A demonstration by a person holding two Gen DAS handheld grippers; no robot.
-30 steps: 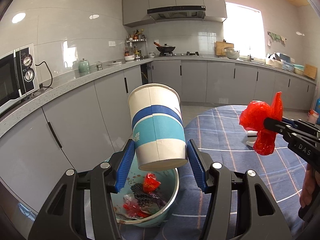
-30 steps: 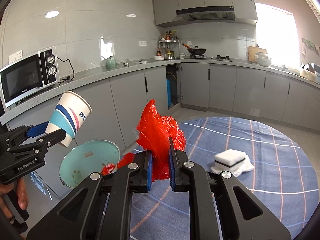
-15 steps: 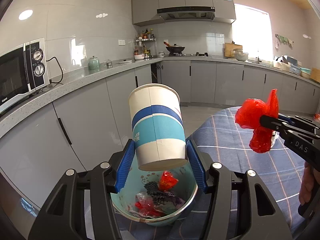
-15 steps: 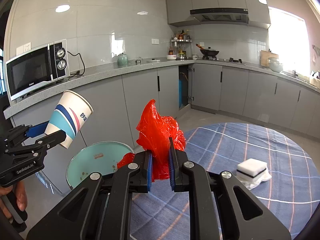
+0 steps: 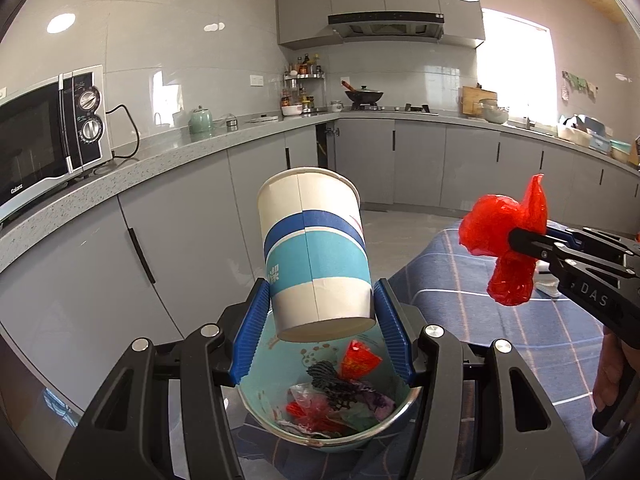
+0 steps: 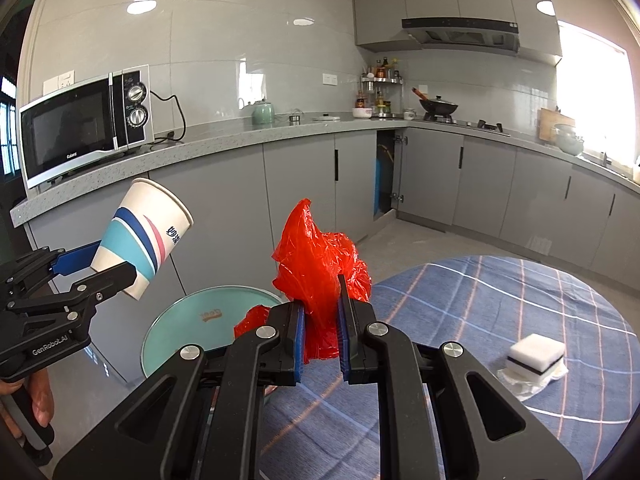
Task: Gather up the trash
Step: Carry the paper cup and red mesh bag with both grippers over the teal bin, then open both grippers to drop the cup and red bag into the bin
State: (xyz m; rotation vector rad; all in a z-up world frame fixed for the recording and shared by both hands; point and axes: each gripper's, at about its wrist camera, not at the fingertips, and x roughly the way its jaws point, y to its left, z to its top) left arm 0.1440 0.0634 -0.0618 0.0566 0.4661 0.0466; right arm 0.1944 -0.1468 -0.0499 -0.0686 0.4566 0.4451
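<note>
My left gripper (image 5: pixel 320 312) is shut on a white paper cup with blue bands (image 5: pixel 314 252), held tilted in the air above a teal bowl (image 5: pixel 400 416) that holds several scraps of trash. The cup (image 6: pixel 142 246) and left gripper (image 6: pixel 94 268) also show at the left of the right wrist view. My right gripper (image 6: pixel 322 304) is shut on a crumpled red plastic bag (image 6: pixel 316 256), held in the air to the right of the bowl (image 6: pixel 180 320). The bag (image 5: pixel 504 240) shows at the right of the left wrist view.
A round table with a blue plaid cloth (image 6: pixel 480 312) carries the bowl at its left edge and a white sponge on a clear wrapper (image 6: pixel 536 356) at the right. Grey kitchen cabinets (image 6: pixel 304 184) and a counter with a microwave (image 6: pixel 80 128) stand behind.
Both grippers have drawn back and risen a little with their loads still held. The bowl now sits lower in both views, and the counter and microwave show more.
</note>
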